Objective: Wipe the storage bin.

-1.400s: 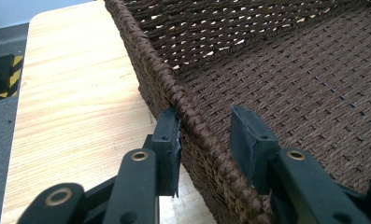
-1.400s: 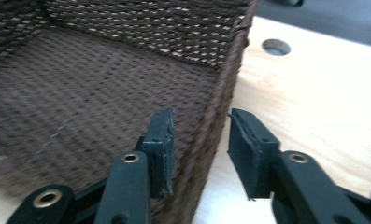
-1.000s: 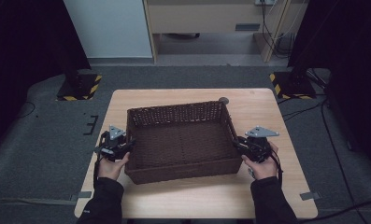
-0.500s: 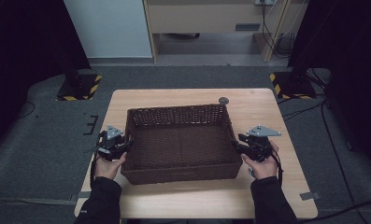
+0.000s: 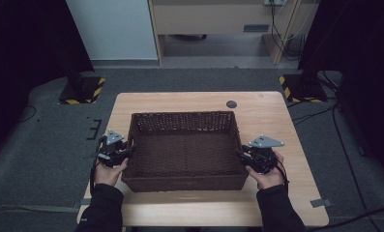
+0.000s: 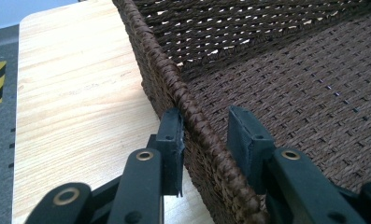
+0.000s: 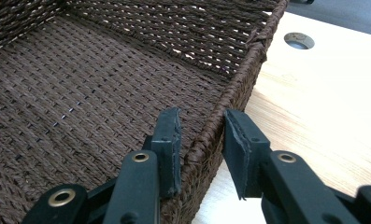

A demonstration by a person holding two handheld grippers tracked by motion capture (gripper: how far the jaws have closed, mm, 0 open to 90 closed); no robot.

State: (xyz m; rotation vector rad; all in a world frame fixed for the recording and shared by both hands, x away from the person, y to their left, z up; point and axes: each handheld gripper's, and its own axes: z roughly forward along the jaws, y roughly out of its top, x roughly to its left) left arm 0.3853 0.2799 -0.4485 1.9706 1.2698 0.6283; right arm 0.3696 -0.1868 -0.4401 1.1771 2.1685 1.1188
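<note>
Currently straddling both short walls of the wicker basket [image 5: 184,150], sitting mid-table on the wooden table [image 5: 272,111] with long axis running left-right across the person's front. Left gripper [image 6: 204,135] sitting over the basket's left rim, one jaw outside on the table side, one inside over the woven floor; outer pad touching or nearly touching the braid, inner pad standing clear with a visible gap, so jaws apart, not clamping. Right gripper [image 7: 202,140] mirroring that on the right rim: inner pad close against the wall, outer pad standing off over the bare wood, also apart. From the high view, left gripper [image 5: 113,151] and right gripper [image 5: 258,155] lining up roughly opposite each other, both nearer the front edge than the far wall, each hand equally close to its own side. Judging next move as either pinching both rims for a two-handed lift or backing off outward; rim running straight along each jaw gap, so needing only closing, no re-aiming. Basket looking empty.
</note>
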